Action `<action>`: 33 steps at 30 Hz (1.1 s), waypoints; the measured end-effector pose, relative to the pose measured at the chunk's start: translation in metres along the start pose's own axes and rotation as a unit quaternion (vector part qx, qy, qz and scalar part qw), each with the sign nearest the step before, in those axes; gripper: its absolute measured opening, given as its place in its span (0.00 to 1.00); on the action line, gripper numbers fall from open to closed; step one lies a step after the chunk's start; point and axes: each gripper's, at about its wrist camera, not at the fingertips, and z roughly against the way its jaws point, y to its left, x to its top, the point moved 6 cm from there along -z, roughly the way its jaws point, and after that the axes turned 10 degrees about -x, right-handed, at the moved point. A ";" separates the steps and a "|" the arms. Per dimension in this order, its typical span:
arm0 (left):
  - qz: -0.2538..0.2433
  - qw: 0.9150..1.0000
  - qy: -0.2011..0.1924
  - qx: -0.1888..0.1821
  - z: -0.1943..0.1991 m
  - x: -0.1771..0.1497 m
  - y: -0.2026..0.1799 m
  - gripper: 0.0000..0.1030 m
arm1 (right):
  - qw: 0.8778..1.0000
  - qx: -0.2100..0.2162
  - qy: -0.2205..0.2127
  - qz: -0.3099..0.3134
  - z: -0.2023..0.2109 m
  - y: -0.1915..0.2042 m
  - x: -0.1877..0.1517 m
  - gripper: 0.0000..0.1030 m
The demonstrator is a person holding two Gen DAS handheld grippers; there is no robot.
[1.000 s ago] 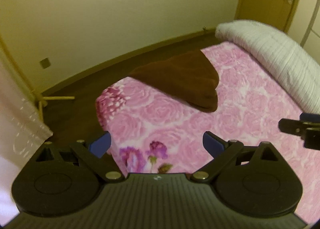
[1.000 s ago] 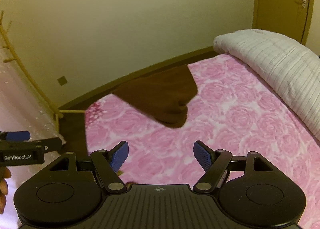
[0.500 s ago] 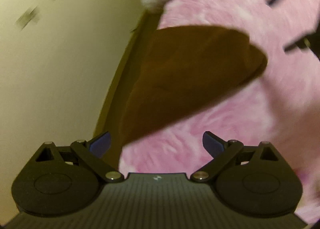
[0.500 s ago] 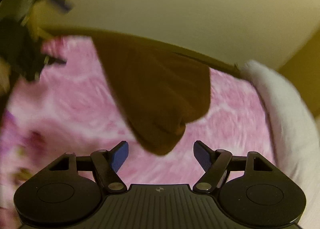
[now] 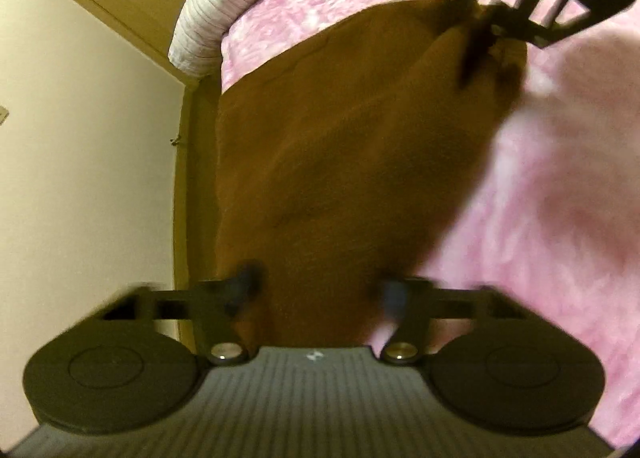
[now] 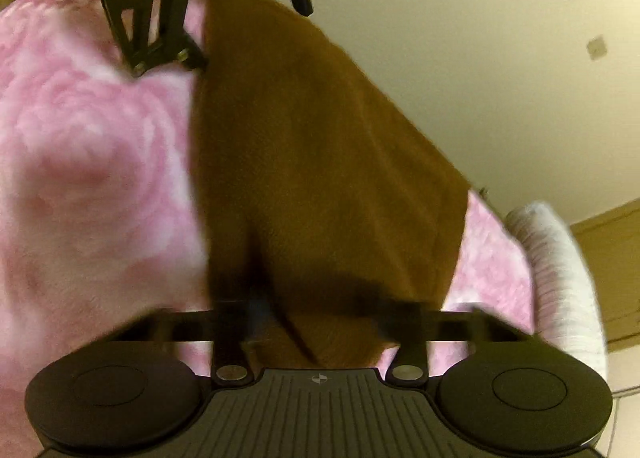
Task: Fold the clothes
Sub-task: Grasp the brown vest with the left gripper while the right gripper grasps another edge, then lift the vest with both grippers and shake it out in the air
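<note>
On the pink rose bedspread (image 5: 560,198), we see both claws, left (image 5: 320,290) and right (image 6: 316,310), half-open astride the brown garment (image 5: 340,146), neither gripping.

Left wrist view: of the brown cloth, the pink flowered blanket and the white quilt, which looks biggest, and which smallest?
1. Brown cloth and pink flowered blanket: similar; the cloth lies nearer the camera, so unranked.
2. White quilt, smallest, but farthest.

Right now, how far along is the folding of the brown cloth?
Early. The brown cloth lies on the pink bed cover, apparently doubled over already. In hand: left gripper and right gripper straddle its opposite ends, jaws apart, nothing pinched yet. Remaining: gripping and making the next fold.
</note>
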 end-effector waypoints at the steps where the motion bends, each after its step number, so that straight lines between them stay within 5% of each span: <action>1: -0.013 1.000 -0.006 -0.001 0.002 0.004 0.000 0.20 | 1.000 0.003 0.006 -0.014 -0.002 -0.003 0.000 0.06; 6: 0.009 0.998 -0.059 0.027 0.037 0.027 0.009 0.08 | 0.995 -0.038 -0.025 -0.085 0.042 -0.044 -0.004 0.05; 12: -0.004 0.989 -0.143 0.033 0.108 0.086 -0.048 0.08 | 0.985 -0.101 -0.054 -0.126 0.143 -0.064 -0.064 0.05; 16: -0.029 0.982 -0.187 0.006 0.155 0.142 -0.142 0.08 | 0.979 -0.126 -0.032 -0.156 0.210 -0.037 -0.149 0.05; 22: -0.070 0.965 -0.240 -0.079 0.200 0.215 -0.330 0.08 | 0.965 -0.150 0.035 -0.212 0.329 0.029 -0.322 0.05; 28: -0.117 0.934 -0.291 -0.170 0.229 0.271 -0.492 0.08 | 0.934 -0.208 0.110 -0.269 0.433 0.106 -0.477 0.05; 33: -0.183 0.903 -0.332 -0.204 0.242 0.290 -0.598 0.08 | 0.900 -0.261 0.154 -0.313 0.495 0.166 -0.566 0.05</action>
